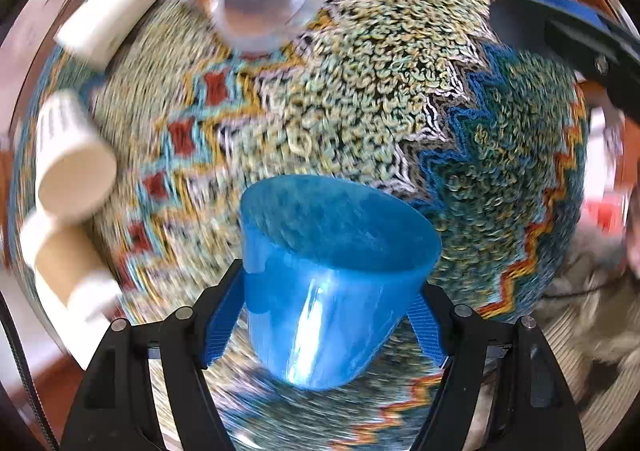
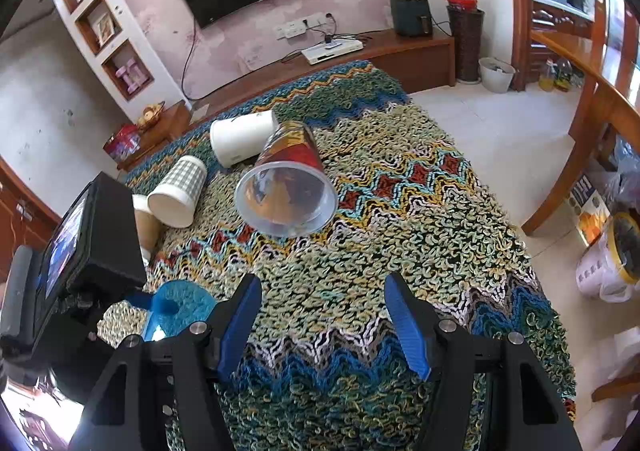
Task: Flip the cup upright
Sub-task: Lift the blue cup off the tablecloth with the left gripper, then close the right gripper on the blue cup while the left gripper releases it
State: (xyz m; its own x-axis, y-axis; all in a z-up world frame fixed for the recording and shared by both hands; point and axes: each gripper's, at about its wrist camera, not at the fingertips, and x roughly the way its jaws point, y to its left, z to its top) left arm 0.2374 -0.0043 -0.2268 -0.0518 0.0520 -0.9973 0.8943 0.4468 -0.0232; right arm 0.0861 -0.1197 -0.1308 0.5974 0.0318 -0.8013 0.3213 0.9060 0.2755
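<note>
Left gripper (image 1: 334, 315): my fingers pinch the blue cup (image 1: 332, 279) by its sides, above the mat (image 1: 400, 111), mouth tilted away from me.
Paper cups (image 2: 178, 193): lying on the mat's left side.
Clear cup (image 2: 286, 187): on its side mid-mat, mouth toward me.
Right gripper (image 2: 322, 325): my fingers spread wide, holding nothing, over the mat.

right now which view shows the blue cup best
The left wrist view. The blue cup fills the lower middle there, held between the left gripper's jaws, with its open rim and glossy wall both visible. The right wrist view shows only part of it at the lower left, half hidden behind the right gripper, whose jaws are open.
</note>
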